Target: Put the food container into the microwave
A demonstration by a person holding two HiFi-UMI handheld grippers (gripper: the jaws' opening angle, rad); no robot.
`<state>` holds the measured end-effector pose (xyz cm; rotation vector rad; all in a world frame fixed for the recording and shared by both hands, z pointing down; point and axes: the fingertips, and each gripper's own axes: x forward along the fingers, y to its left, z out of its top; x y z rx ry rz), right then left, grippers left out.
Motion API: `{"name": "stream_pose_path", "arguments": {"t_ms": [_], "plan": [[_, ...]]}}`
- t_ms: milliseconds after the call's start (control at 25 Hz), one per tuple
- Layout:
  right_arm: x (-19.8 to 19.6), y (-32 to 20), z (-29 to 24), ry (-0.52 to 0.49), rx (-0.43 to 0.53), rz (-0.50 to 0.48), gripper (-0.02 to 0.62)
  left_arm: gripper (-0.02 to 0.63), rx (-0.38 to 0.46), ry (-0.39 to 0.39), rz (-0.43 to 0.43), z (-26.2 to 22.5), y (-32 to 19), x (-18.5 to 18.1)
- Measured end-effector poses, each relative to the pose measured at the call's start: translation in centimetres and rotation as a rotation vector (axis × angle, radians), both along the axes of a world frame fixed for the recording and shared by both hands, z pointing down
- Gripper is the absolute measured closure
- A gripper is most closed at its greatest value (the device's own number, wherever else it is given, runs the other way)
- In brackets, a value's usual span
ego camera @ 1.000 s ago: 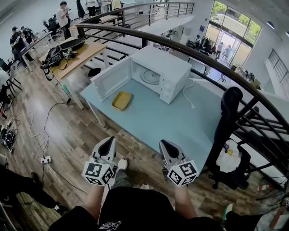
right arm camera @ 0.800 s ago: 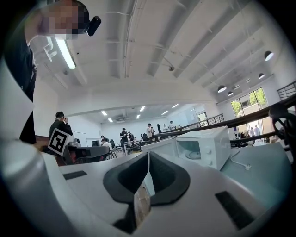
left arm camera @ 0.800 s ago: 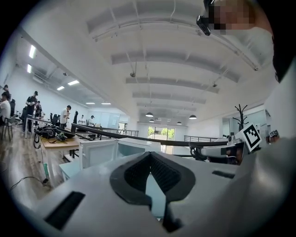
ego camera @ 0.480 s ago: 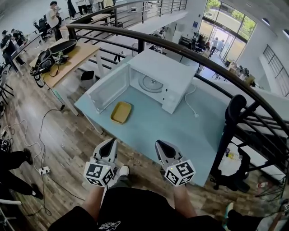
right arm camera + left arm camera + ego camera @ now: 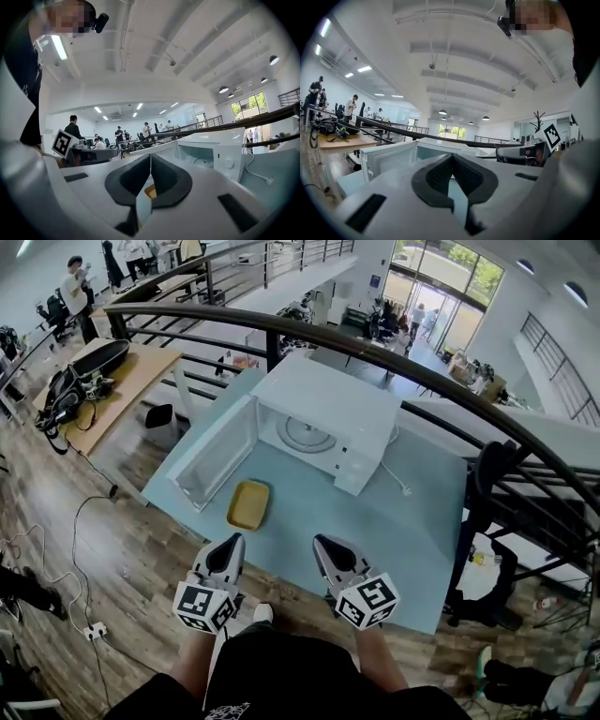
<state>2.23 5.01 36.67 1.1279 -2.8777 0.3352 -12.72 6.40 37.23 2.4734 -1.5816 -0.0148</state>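
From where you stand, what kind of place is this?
Probably an open-plan office or lab mezzanine: a black railing overlooks a lower level, a wooden desk carries bags and gear, and the microwave sits on a light blue table.

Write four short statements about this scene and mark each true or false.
1. The microwave has its door open. True.
2. The yellow food container sits inside the microwave. False: it lies on the table, in front of the open microwave.
3. The left gripper holds the container. False: its jaws are shut on nothing.
4. The right gripper is shut and empty. True.
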Motion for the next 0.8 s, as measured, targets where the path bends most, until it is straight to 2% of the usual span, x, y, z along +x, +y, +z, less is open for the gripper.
{"name": "stream_pose_path", "arguments": {"t_ms": [240,480,800], "plan": [[-1.4,-2.8,0.1,0.005,-0.012,0.082,0.588,0.598,0.001,-0.001,0.081,0.1,-3.4,-1.9],[-3.6,-4.3,0.1,0.026,-0.004,0.121,0.588,0.598,-0.011,-0.002,0.1,0.9,-6.0,-4.4],[-5.0,-5.1,0.8,0.011,-0.023,0.156,0.588,0.598,-0.027,0.036,0.126,2.3,-7.1,-6.2]]}}
